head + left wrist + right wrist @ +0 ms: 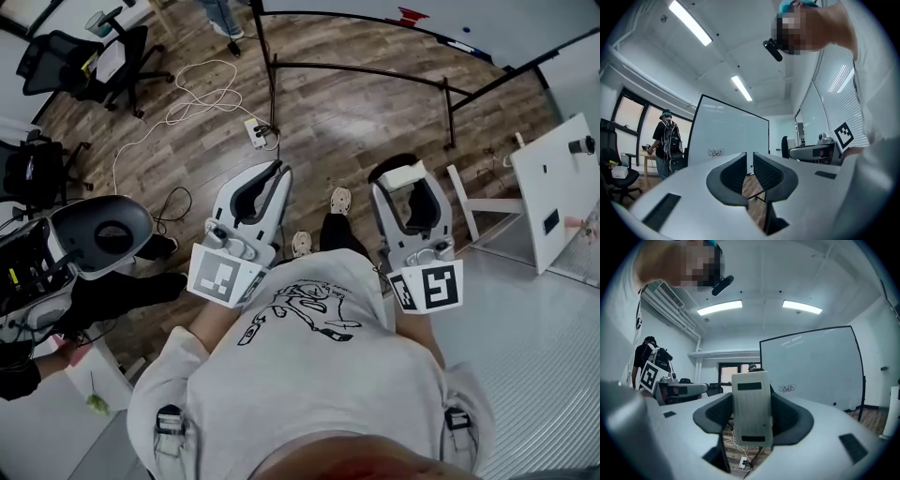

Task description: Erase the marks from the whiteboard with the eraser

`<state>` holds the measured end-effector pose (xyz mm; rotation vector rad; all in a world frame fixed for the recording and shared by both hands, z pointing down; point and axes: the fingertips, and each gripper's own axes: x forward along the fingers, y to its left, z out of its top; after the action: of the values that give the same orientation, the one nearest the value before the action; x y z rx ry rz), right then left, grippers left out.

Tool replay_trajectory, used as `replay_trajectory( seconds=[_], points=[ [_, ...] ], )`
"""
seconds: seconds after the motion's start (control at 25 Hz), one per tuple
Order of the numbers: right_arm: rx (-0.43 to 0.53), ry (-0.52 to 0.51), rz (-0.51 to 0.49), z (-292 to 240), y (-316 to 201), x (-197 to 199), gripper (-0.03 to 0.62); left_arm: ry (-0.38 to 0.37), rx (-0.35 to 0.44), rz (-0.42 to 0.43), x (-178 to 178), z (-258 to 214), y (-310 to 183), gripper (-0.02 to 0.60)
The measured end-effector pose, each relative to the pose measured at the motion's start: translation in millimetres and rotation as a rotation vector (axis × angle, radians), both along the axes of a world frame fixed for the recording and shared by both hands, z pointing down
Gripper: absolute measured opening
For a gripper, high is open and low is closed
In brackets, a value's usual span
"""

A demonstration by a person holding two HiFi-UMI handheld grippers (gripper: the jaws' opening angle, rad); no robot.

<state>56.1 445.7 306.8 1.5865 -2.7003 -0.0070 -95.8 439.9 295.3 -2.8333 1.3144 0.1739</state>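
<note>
Eraser clamped upright in my right gripper; whiteboard well apart, at 2 o'clock.
My left gripper: jaws nearly together, empty. Marks: small scribble, unreadable; head view crops the board.

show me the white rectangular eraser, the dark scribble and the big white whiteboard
white rectangular eraser [750, 413]: right gripper view, middle of its ribbed face
dark scribble [787, 388]: right gripper view, centre of the tangle
big white whiteboard [820, 362]: right gripper view, bare board surface
</note>
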Motion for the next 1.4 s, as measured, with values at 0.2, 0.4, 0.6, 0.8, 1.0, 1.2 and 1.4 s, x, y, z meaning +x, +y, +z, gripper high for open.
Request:
replay_trajectory(
  seconds=[0.2,0.4,0.6,0.8,1.0,1.2,1.4],
  points=[
    [-0.009,0.003,-0.007,5.2,-40.5,7.4,0.262,0.0,-0.013,-0.001,10.2,5.8,-39.8,0.055],
    [-0.007,-0.006,-0.009,2.0,-79.3,27.6,0.261,-0.005,-0.006,0.002,34.0,-0.3,-80.0,0.055],
    [-0.011,-0.003,-0.015,2.0,-118.0,53.7,0.262,-0.014,-0.001,-0.008,60.0,-4.7,-119.7,0.055],
    [-0.001,0.017,-0.018,-0.3,-150.4,87.7,0.262,-0.023,-0.001,-0.021,93.8,-8.5,-150.8,0.055],
    [0.044,0.085,-0.016,-7.6,-182.1,110.3,0.262,-0.029,-0.001,-0.033,120.1,-12.9,-182.6,0.055],
    [0.04,0.079,-0.018,-8.3,-214.1,132.1,0.262,-0.036,-0.017,-0.043,139.8,-10.9,-214.5,0.055],
    [0.021,0.074,-0.025,-4.0,-242.7,155.4,0.262,-0.038,-0.022,-0.059,159.8,-10.8,-241.9,0.055]
  ],
)
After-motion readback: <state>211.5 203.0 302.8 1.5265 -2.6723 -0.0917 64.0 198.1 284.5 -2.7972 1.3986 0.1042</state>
